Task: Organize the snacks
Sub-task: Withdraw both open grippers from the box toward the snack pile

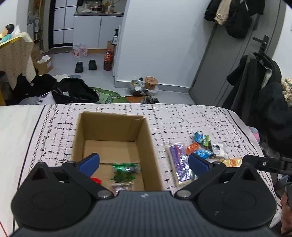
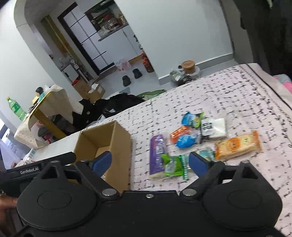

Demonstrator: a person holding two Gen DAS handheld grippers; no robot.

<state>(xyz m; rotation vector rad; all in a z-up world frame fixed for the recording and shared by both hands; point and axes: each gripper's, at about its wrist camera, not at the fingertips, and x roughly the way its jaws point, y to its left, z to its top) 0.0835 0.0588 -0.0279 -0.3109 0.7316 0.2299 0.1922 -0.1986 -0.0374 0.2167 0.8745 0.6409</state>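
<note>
Plainly a lived-in home, a small flat. Coats (image 1: 235,16) hanging over a grey door (image 1: 215,69), slippers (image 1: 85,66) left on the floor, a bed (image 1: 182,116) under a patterned sheet. Further back, white kitchen cupboards (image 1: 96,31) topped with jars, beside a cloth-draped side table (image 2: 53,102).

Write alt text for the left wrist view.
The open left gripper hangs over a cardboard box that holds a green snack packet. More snacks, including a purple packet, lie on the patterned cloth right of the box.
</note>
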